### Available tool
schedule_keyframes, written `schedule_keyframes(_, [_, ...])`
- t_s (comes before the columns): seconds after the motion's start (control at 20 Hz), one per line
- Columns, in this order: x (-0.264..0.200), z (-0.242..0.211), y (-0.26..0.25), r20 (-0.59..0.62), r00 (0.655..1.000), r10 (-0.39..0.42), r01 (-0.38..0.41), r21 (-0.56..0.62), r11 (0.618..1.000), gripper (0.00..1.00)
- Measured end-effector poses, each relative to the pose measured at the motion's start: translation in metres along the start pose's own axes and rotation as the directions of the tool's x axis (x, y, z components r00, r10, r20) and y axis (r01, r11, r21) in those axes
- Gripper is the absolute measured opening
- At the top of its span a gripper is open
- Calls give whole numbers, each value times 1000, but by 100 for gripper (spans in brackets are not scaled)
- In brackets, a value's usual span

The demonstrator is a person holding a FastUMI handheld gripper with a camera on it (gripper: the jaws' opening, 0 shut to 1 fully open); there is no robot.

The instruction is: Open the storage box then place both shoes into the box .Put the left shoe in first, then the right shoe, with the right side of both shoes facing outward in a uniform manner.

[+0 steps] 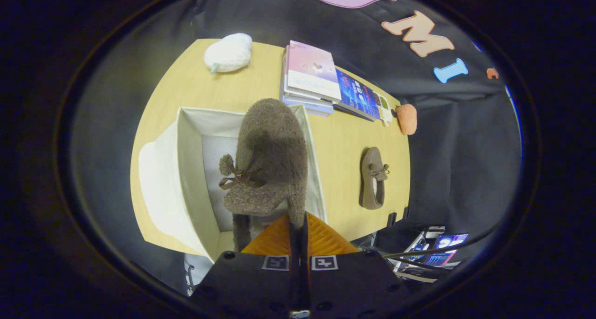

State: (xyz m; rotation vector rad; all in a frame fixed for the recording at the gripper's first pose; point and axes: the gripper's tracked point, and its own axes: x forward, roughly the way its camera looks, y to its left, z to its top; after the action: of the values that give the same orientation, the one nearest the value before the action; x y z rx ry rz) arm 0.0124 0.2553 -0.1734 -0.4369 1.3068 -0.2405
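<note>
claw (298, 226) pinches a fuzzy brown shoe (272, 156) above the open fabric box (186, 179).

The gripper (298, 226) hangs high above the scene, pointing down. Its two fingers (326, 237) sit almost together, leaving a thin gap, pinching the edge of a fuzzy brown shoe (272, 156) between them.

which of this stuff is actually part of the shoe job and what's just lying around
Part of the job:
- open storage box
- fuzzy brown shoe, pinched in the gripper above the box
- second brown shoe on the table

Just lying about:
- stack of books
- white pouch
- orange plush
</note>
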Motion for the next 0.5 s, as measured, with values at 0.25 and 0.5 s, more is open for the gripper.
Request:
schedule_keyframes(0.25, [35, -4, 47, -16, 994, 109, -109, -17, 994, 4])
schedule_keyframes(0.5, [73, -17, 92, -31, 964, 264, -265, -29, 964, 4])
